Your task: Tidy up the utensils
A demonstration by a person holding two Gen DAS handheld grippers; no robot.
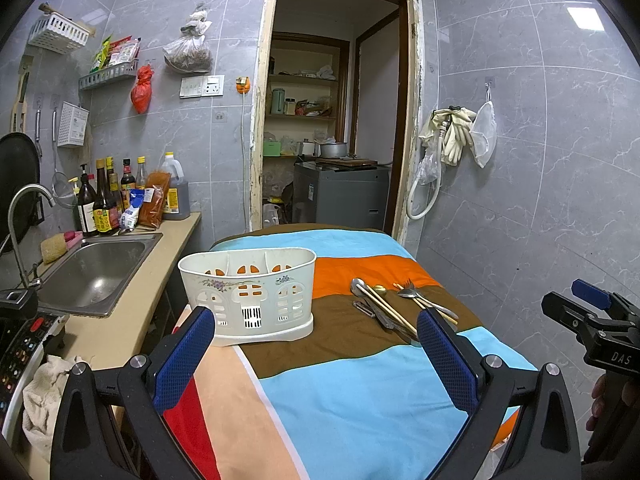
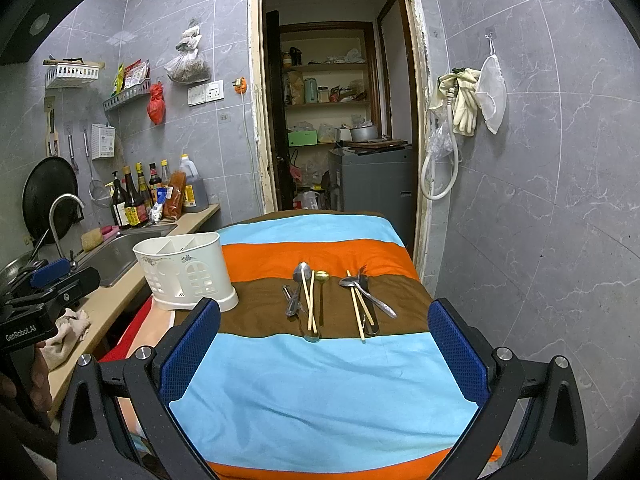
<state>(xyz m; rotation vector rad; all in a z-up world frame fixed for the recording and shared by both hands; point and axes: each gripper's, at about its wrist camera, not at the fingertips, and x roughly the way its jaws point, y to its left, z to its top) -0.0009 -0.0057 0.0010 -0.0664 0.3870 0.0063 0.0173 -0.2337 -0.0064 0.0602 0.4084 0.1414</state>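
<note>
A white utensil caddy (image 1: pixel 248 292) with three compartments stands on the striped cloth; it also shows in the right wrist view (image 2: pixel 186 272). Two small piles of utensils lie to its right: spoons, a peeler and chopsticks (image 2: pixel 306 298), and a fork, a spoon and chopsticks (image 2: pixel 364 300). In the left wrist view the piles (image 1: pixel 394 306) lie close together. My left gripper (image 1: pixel 316 344) is open and empty, just in front of the caddy. My right gripper (image 2: pixel 324 332) is open and empty, in front of the utensils.
The cloth-covered table (image 2: pixel 320 392) stands beside a counter with a steel sink (image 1: pixel 94 272), a faucet (image 1: pixel 24 224) and bottles (image 1: pixel 108 196). A rag (image 2: pixel 66 336) lies on the counter. A doorway (image 2: pixel 336 120) is behind, and gloves (image 2: pixel 464 100) hang on the right wall.
</note>
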